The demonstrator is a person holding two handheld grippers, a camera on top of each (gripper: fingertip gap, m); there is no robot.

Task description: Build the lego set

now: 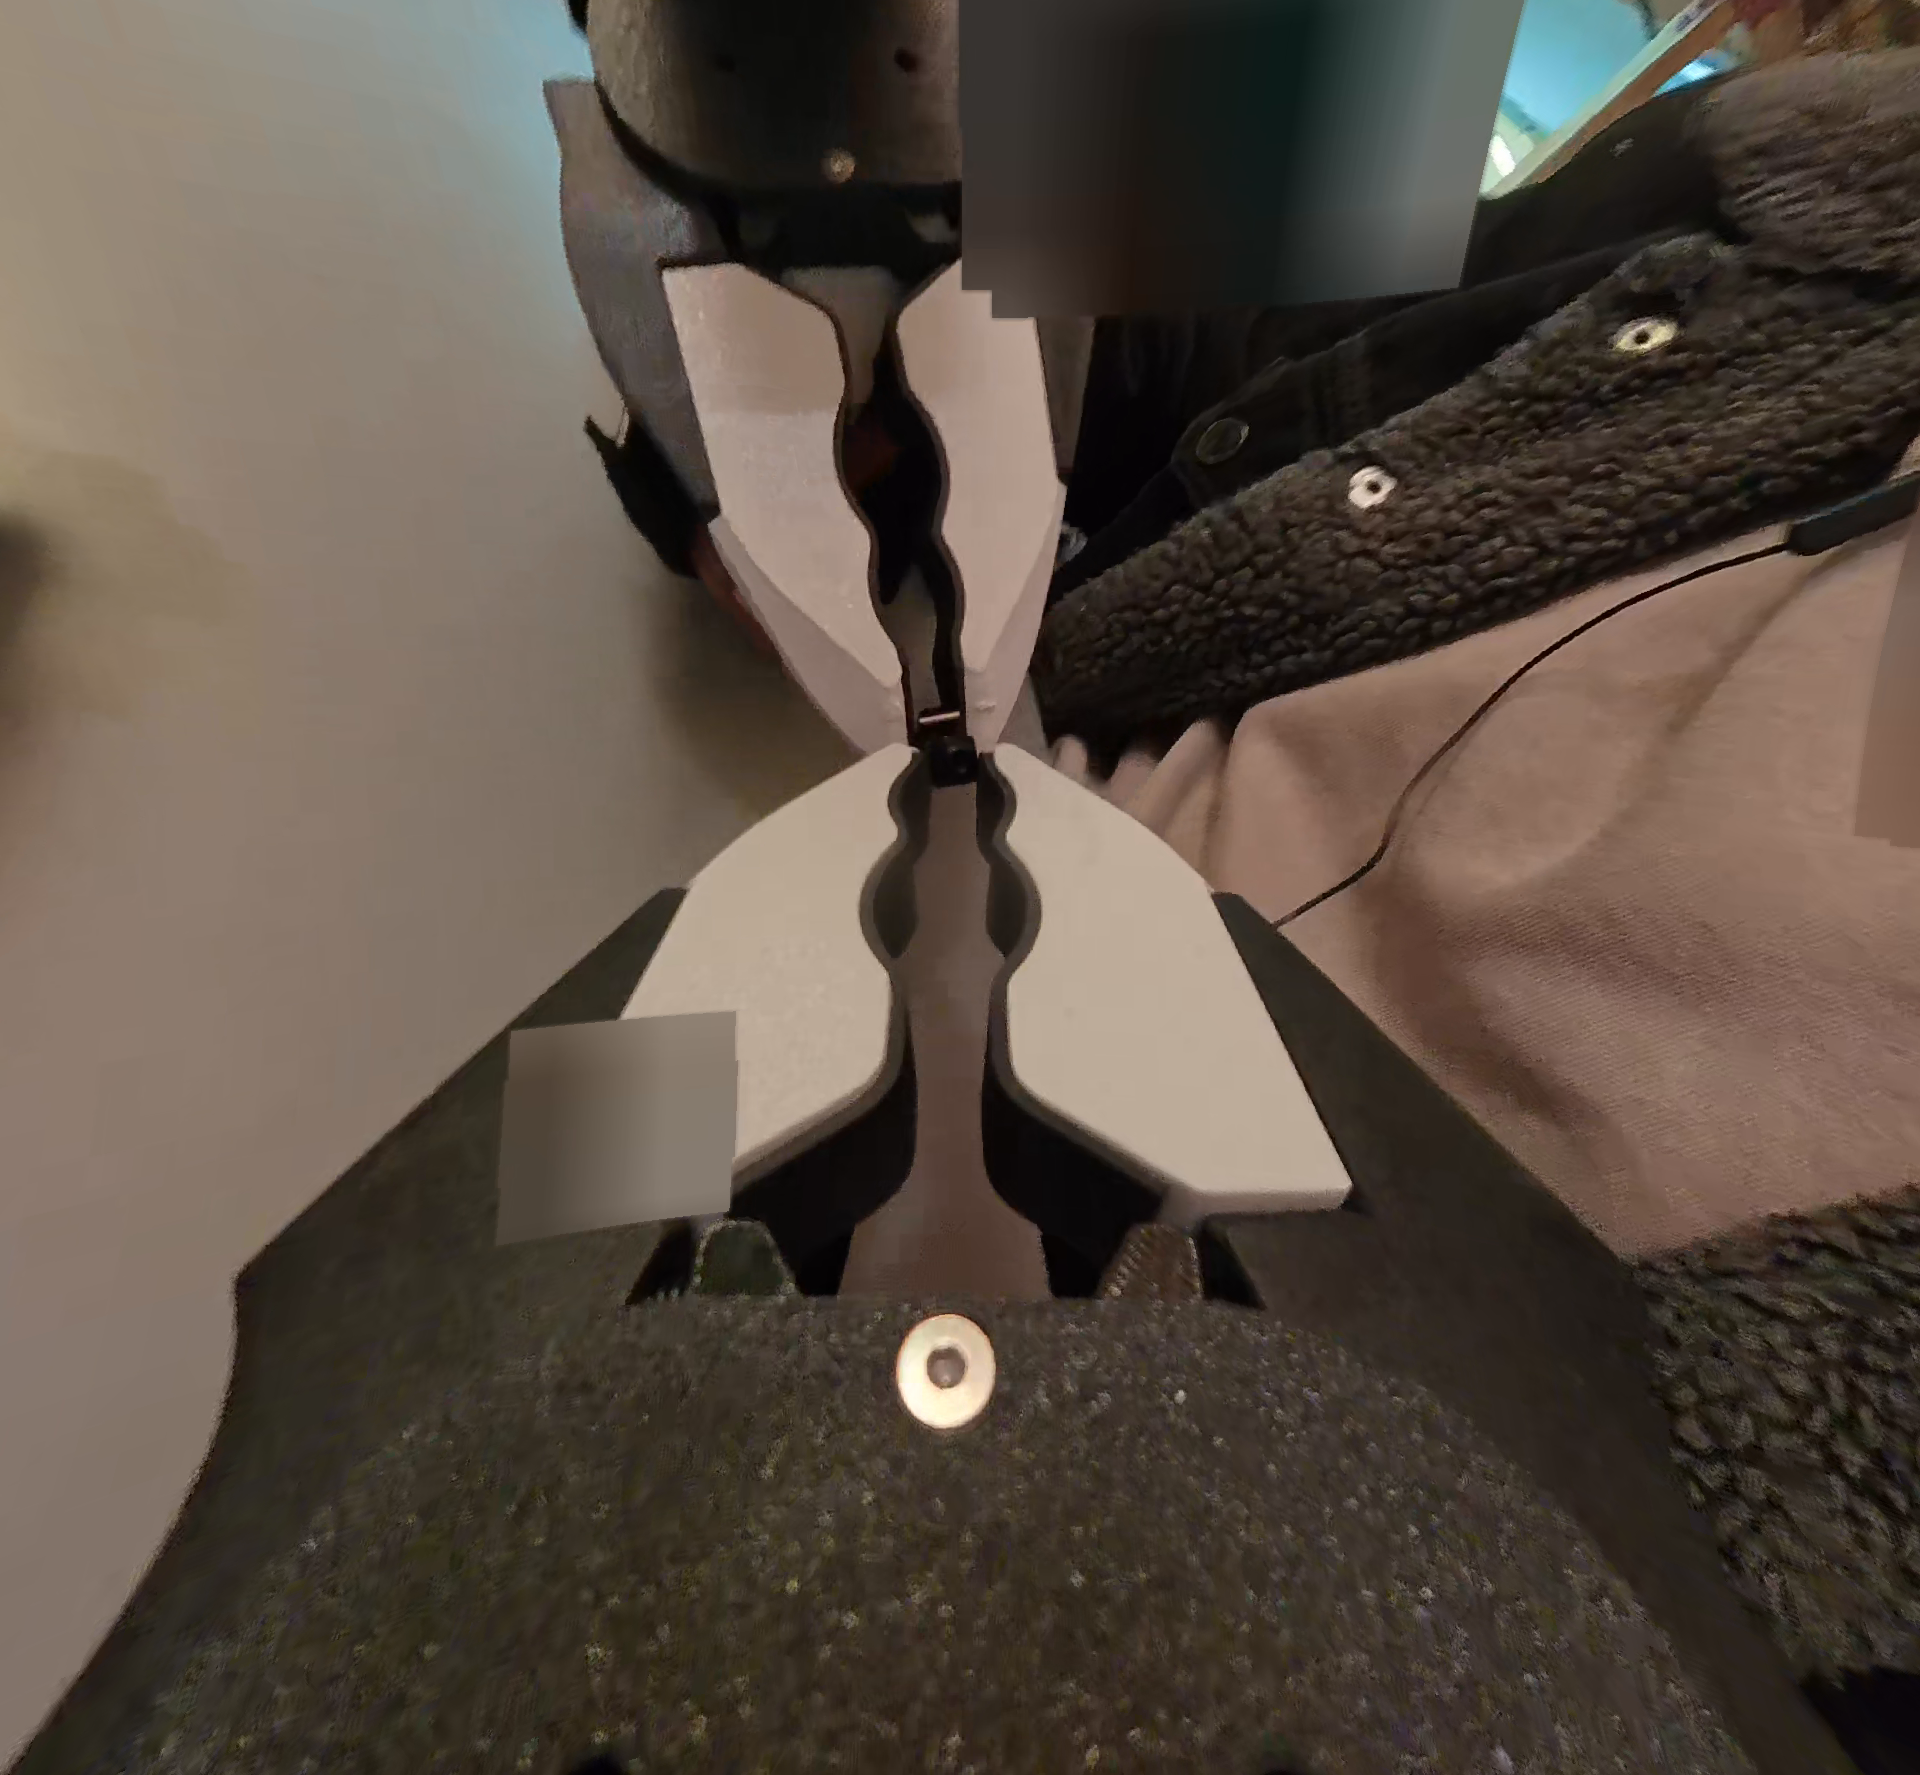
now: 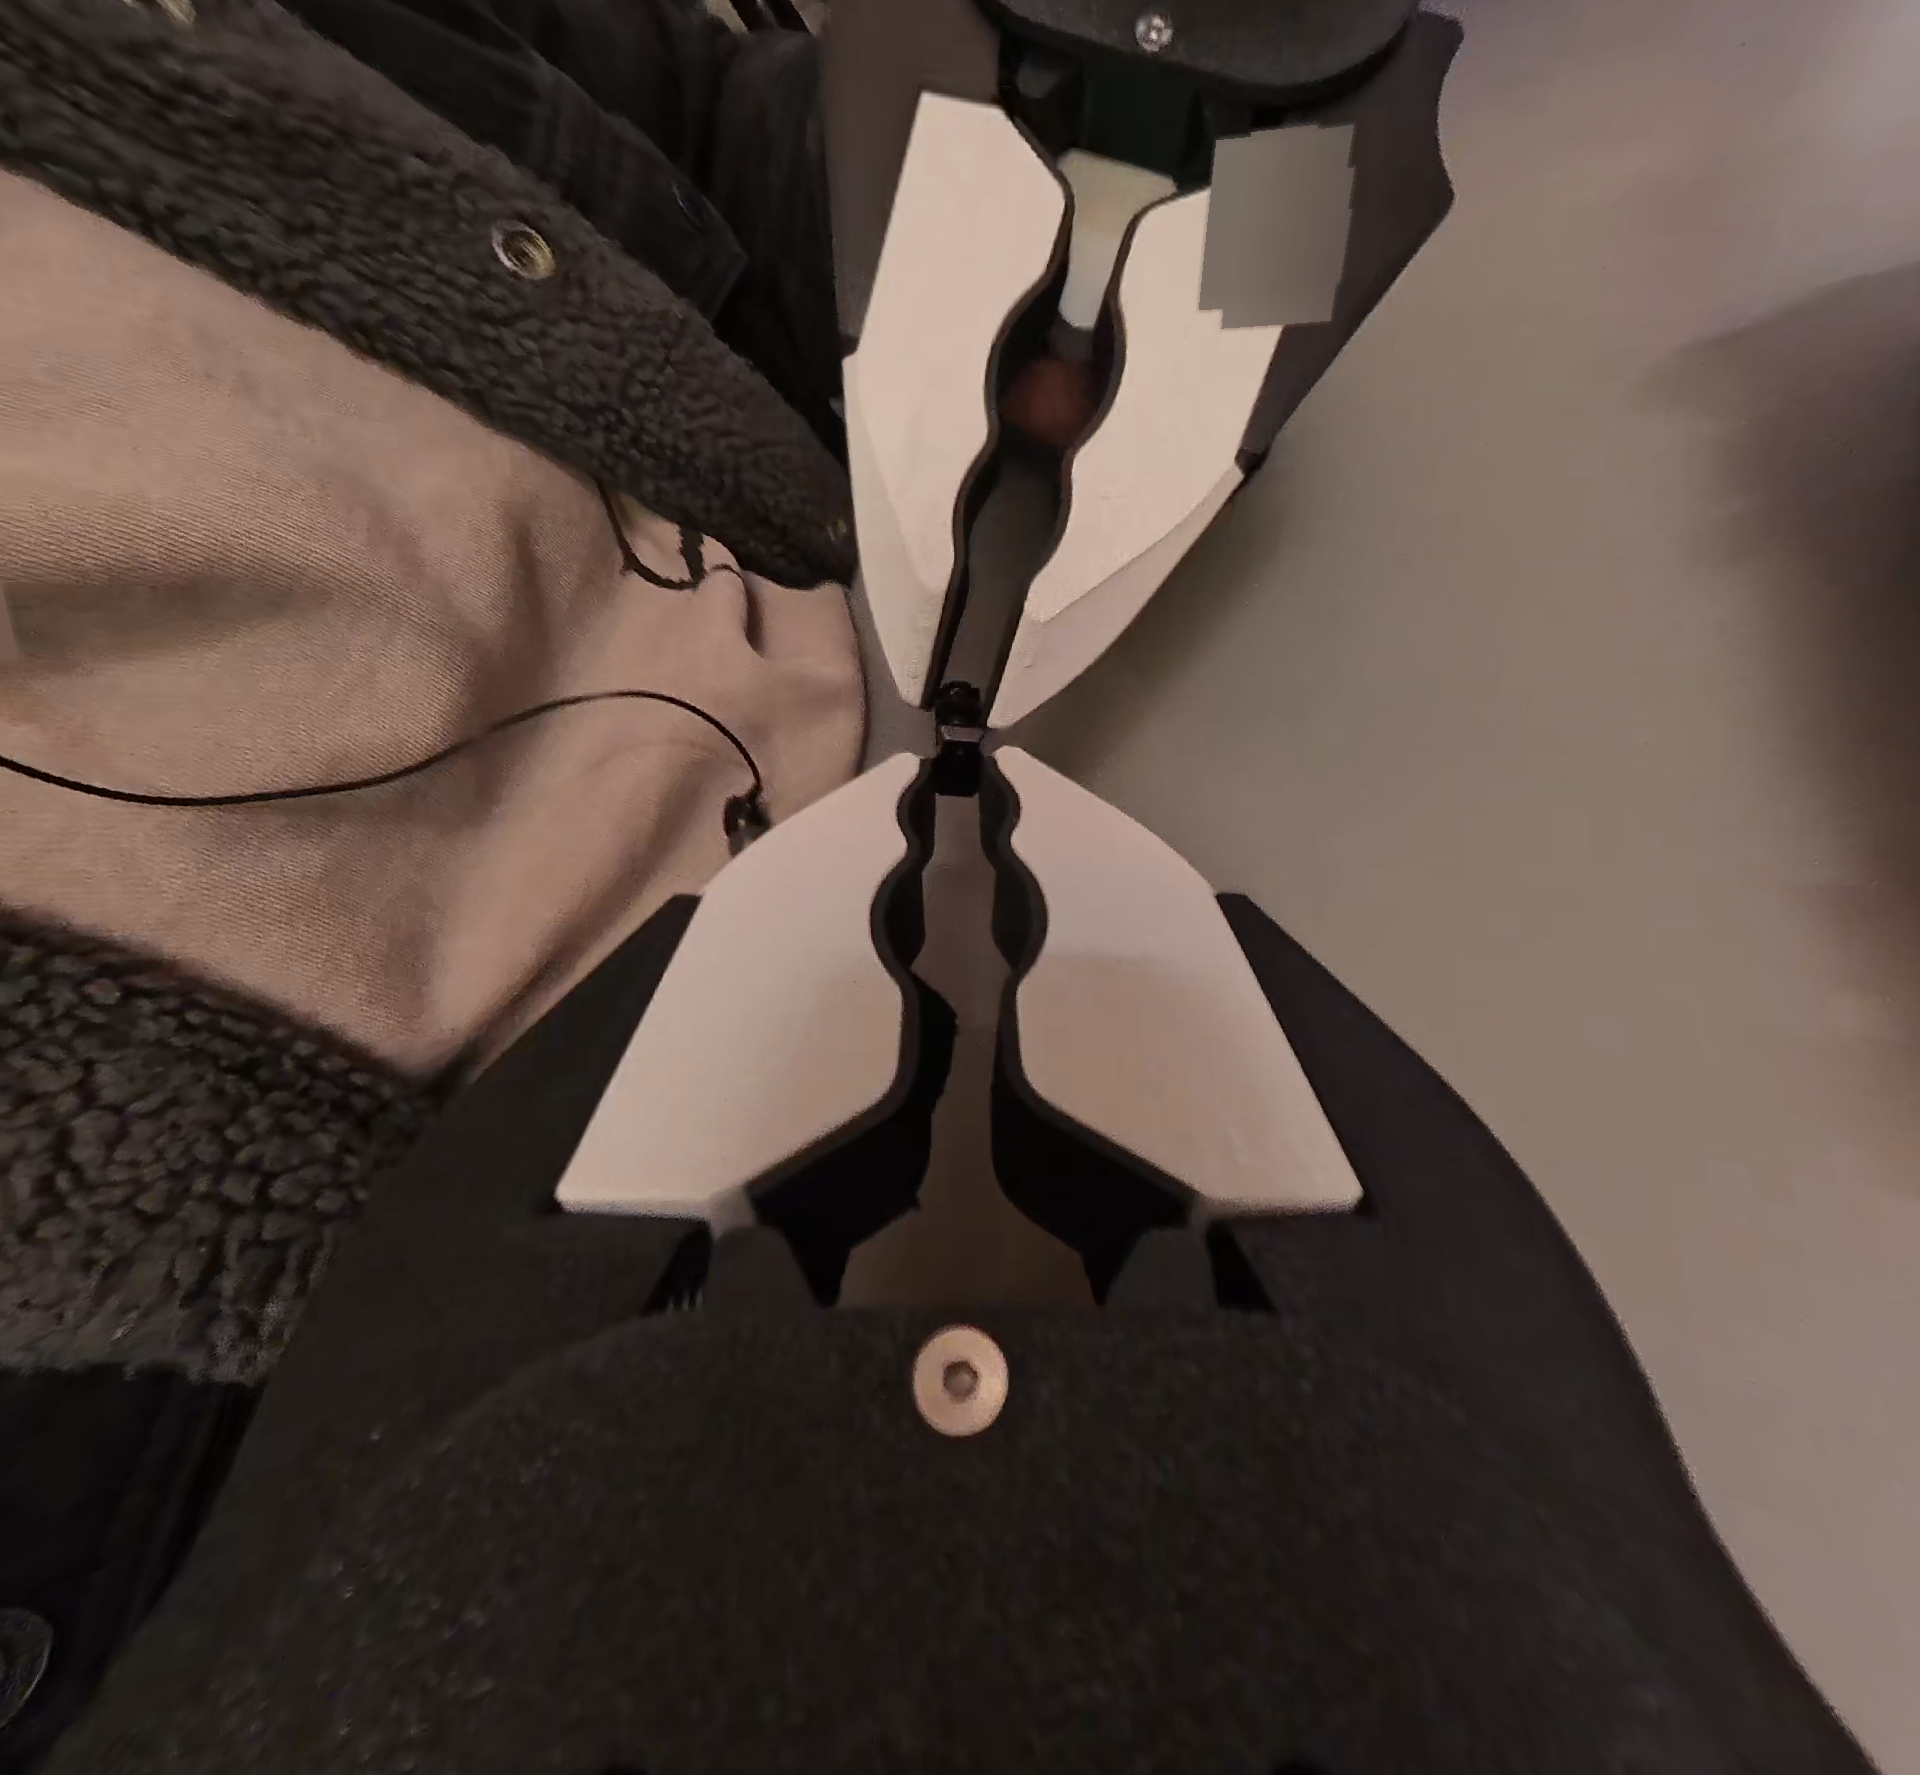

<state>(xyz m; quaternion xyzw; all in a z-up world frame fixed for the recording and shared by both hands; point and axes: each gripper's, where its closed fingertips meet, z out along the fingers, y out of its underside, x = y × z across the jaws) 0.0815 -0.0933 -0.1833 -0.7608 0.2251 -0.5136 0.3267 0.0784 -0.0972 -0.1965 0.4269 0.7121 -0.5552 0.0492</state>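
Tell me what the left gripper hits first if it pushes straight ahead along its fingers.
The left gripper, shut on a small black piece, would almost at once meet the right gripper, tip to tip with it, and the black piece it pinches.

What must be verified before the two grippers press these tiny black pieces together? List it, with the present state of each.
1. Left gripper shut on its small black piece: ok.
2. Right gripper shut on its small black piece: ok.
3. Grippers facing tip to tip, nearly in line: ok.
4. Pieces already touching or joined: cannot tell, both are dark and very small.
5. Studs and sockets lined up: cannot tell.
6. Thin black cable on the person's clothing clear of the fingertips: ok, it lies off to the side.
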